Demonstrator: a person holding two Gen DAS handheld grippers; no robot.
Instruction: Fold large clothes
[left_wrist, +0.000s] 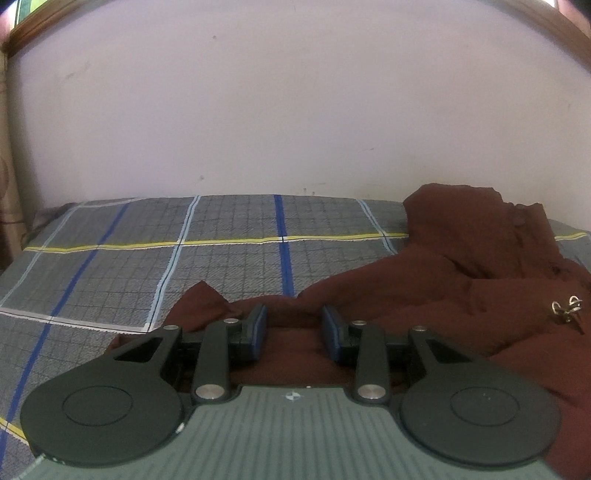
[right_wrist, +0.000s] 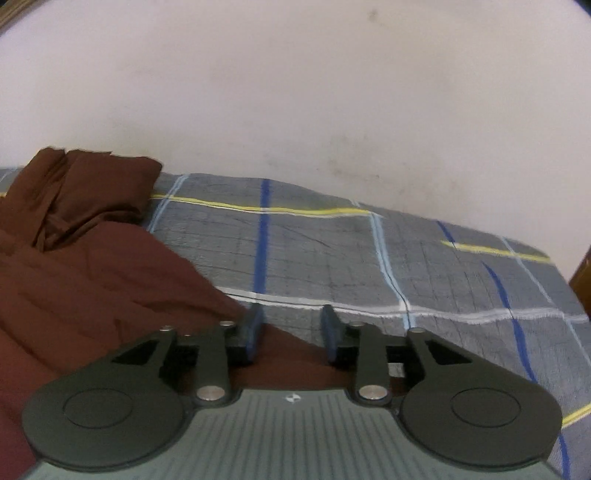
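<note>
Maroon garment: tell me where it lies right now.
The maroon garment lies crumpled on the plaid bedsheet, on the right of the left wrist view and the left of the right wrist view, bunched up toward the wall.

Home bedroom. Bed with a grey plaid sheet, blue, yellow and white stripes, pushed against a plain pale wall with scuff marks. Wooden frame trim in the upper corner, a strip of curtain at left. Maroon garment lies crumpled on the sheet.
</note>
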